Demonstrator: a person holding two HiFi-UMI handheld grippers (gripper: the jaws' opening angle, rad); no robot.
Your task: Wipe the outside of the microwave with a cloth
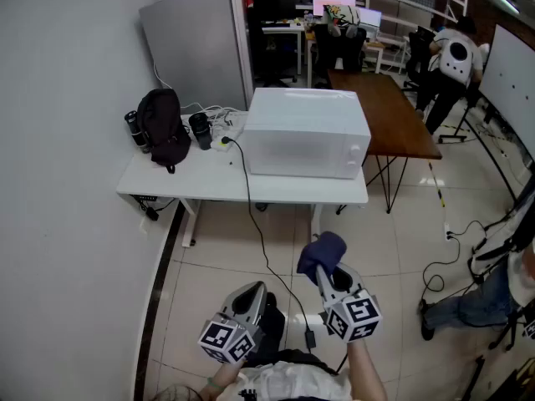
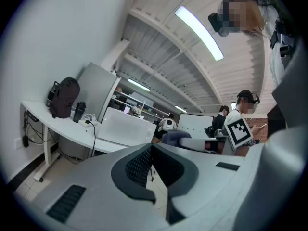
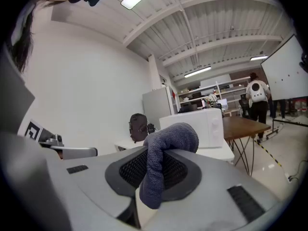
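A white microwave (image 1: pixel 308 133) stands on a white table (image 1: pixel 192 184) against the wall, seen from its back and side. It also shows in the left gripper view as the microwave (image 2: pixel 125 127) and in the right gripper view as the microwave (image 3: pixel 195 125). My right gripper (image 1: pixel 322 266) is shut on a dark blue cloth (image 1: pixel 320 254), which bulges out between the jaws as the cloth (image 3: pixel 162 160). My left gripper (image 1: pixel 253 297) hangs low beside it, shut and holding nothing. Both are over the floor, well short of the table.
A black backpack (image 1: pixel 165 128), a black bottle (image 1: pixel 201 130) and a power strip with cables (image 1: pixel 220 140) share the table. A black cord (image 1: pixel 261 241) trails to the floor. A brown table (image 1: pixel 389 111) stands to the right. People (image 1: pixel 451 61) work at the back.
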